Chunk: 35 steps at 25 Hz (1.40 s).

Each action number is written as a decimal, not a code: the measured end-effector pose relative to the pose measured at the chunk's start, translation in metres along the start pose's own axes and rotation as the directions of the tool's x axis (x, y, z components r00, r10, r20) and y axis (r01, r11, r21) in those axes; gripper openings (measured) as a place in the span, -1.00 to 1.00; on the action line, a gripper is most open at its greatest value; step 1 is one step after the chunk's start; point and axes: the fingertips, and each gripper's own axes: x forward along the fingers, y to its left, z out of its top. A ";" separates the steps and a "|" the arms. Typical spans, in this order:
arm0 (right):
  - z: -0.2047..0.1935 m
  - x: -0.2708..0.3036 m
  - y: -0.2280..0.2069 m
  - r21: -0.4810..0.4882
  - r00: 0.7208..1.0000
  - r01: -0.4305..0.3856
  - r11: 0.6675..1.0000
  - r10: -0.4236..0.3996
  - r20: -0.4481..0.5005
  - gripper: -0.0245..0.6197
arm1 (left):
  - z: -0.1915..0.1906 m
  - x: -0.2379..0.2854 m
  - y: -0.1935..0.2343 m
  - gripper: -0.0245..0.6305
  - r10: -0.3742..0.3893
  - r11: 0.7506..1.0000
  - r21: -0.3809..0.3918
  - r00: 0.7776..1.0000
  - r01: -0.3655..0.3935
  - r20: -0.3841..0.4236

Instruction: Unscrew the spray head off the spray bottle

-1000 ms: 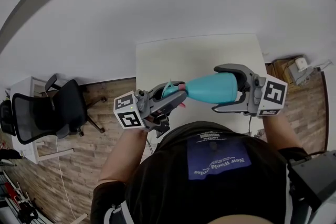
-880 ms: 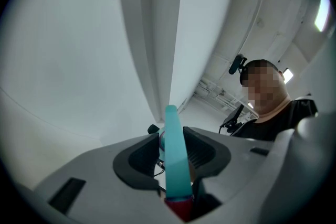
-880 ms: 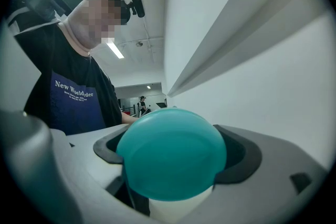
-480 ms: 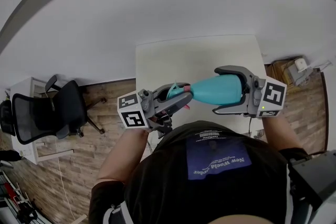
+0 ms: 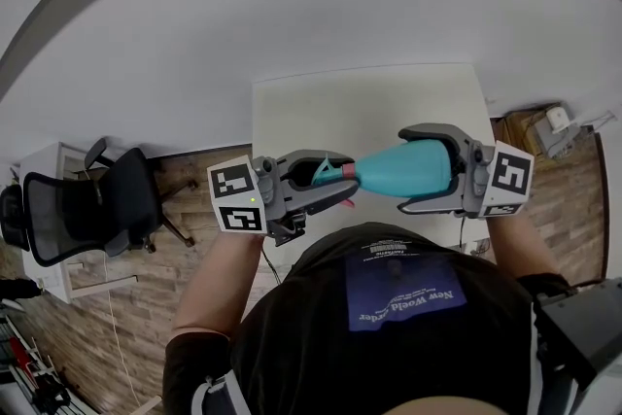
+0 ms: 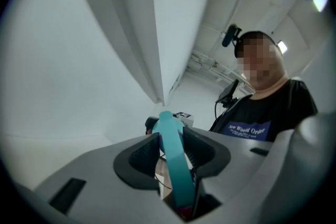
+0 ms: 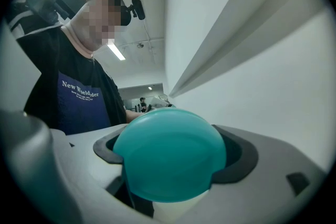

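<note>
Above table [image 5: 369, 107], left gripper's [image 5: 342, 185] new roll

"New World Order" in pale letters on a blue patch [image 6: 245, 129] on the person's black shirt [image 6: 294, 105].

The left gripper [image 6: 171, 145] points slightly upward, and its grey jaws stand closed on the teal spray head [image 6: 174, 170], with the dark pads [image 6: 140, 157] pressing on it from both sides. The spray head runs as a narrow curved strip from the near edge out past the jaw tips, with a dark red bit [image 6: 184, 213] at its near end. Beyond the right jaw a person [image 6: 262, 120] in a black T-shirt with a blue printed patch faces this way, wearing a head-mounted camera [image 6: 231, 36]. White walls and ceiling fill everything else.
</note>
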 end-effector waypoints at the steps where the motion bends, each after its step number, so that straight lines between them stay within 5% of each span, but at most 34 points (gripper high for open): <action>1: 0.001 0.000 0.002 -0.021 1.000 0.004 1.000 -0.004 -0.006 0.43 | 0.001 0.000 0.001 -0.48 -0.008 0.999 -0.042 1.000 0.008 0.009; 9: 0.007 -0.001 0.010 -0.222 0.997 0.037 0.974 -0.051 -0.057 0.42 | 0.003 -0.001 0.007 -0.48 -0.062 0.931 -0.351 0.992 0.098 0.113; 17: 0.009 -0.002 0.014 -0.287 0.996 0.035 0.957 -0.056 -0.068 0.42 | 0.004 0.000 0.005 -0.48 -0.094 0.893 -0.430 0.990 0.132 0.109; 19: 0.007 -0.002 0.015 -0.352 0.992 0.045 0.935 -0.083 -0.096 0.42 | 0.001 0.001 0.010 -0.48 -0.083 0.847 -0.514 0.989 0.136 0.126; 22: -0.008 -0.008 0.016 -0.483 0.970 0.024 0.875 -0.137 -0.199 0.42 | -0.012 0.006 0.023 -0.48 -0.050 0.722 -0.674 0.983 0.156 0.174; 23: -0.012 -0.010 0.015 -0.483 0.967 0.013 0.875 -0.134 -0.215 0.42 | -0.013 0.007 0.024 -0.48 -0.042 0.706 -0.689 0.981 0.163 0.189; 25: -0.014 -0.011 0.009 -0.384 0.979 0.027 0.923 -0.102 -0.177 0.42 | -0.011 0.007 0.025 -0.48 -0.028 0.725 -0.671 0.981 0.154 0.194; 28: -0.009 -0.013 0.001 -0.167 0.998 0.059 0.984 -0.064 -0.026 0.42 | -0.007 0.008 0.020 -0.47 -0.034 0.792 -0.599 0.987 0.122 0.156; 32: -0.017 -0.020 -0.006 -0.033 0.998 0.039 0.999 -0.037 0.044 0.42 | -0.014 0.013 0.015 -0.47 -0.042 0.867 -0.494 0.997 0.070 0.067; 35: -0.024 -0.021 -0.008 0.019 0.998 0.031 0.999 -0.031 0.048 0.42 | -0.018 0.011 0.012 -0.39 -0.045 0.885 -0.461 0.998 0.061 0.045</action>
